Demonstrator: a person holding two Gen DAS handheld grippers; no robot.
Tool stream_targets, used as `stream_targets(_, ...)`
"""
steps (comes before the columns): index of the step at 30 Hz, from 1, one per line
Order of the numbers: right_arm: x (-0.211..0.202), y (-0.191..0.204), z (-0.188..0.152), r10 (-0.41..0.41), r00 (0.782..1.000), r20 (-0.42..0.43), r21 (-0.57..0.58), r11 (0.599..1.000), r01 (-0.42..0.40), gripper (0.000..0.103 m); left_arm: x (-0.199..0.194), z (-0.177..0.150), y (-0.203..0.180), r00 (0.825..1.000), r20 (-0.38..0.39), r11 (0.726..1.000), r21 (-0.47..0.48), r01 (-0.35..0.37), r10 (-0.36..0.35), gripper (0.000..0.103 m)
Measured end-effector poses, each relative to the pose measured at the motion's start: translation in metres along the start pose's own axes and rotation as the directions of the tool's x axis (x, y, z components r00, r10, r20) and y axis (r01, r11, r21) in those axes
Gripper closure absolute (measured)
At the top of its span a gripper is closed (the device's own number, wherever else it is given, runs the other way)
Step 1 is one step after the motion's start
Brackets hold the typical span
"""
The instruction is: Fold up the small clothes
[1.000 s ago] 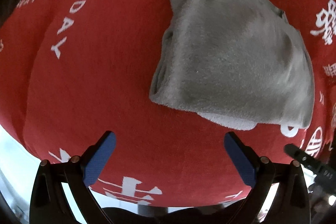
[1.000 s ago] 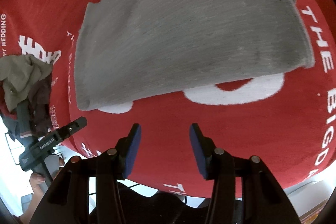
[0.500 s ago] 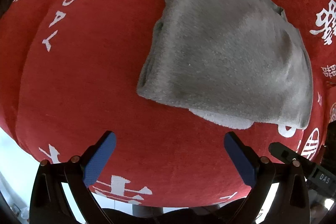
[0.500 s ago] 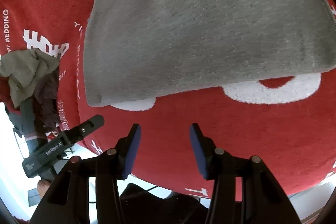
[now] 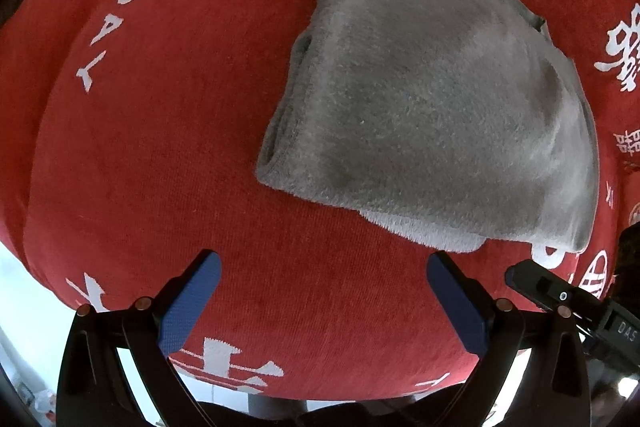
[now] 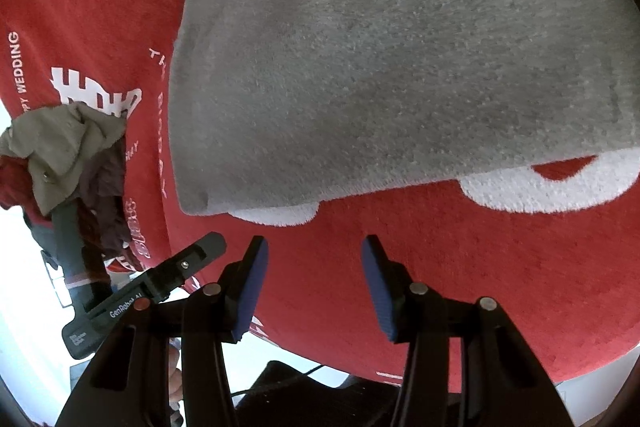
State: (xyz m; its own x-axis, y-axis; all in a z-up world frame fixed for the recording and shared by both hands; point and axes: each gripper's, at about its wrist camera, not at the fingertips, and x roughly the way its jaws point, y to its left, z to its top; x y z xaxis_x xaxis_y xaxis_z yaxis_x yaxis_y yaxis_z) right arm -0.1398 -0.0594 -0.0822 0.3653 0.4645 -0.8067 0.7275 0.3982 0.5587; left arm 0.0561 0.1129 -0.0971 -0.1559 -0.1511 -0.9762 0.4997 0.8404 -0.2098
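Right tool (image 6: 312, 287) nearer folded garment (image 6: 400, 59)

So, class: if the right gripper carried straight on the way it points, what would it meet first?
Probably the red cloth just short of the grey garment's near edge; the right gripper is open and empty, though depth is unclear.

grey garment (image 6: 400, 67) cut off at top, underside layers hidden

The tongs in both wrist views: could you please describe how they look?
Both the left tongs and the right tongs have glossy black angular arms with round copper-coloured rivets, and flat blue textured pads inside each finger. White lettering marks the left tongs' black body where it shows in the right wrist view.
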Motion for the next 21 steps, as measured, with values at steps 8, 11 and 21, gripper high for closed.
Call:
stream_targets(8,0.004,-0.006,0.009,0.125,0.992,0.023,0.048,0.991,-0.126,0.047,-0.008,0.004,0.025,0.965,0.034,0.96,-0.099,0.262,-0.259,0.0)
stream_targets(11,0.015,-0.011,0.015,0.191,0.981,0.033,0.102,0.976,-0.193,0.047,-0.002,0.002,0.034,0.942,0.044,0.932,-0.139,0.335,-0.332,0.0)
stream_targets(21,0.04,-0.023,0.024,0.387,0.912,0.137,0.31,0.857,-0.411,0.065,0.014,-0.002,0.024,0.869,0.073,0.846,-0.203,0.493,-0.489,0.0)
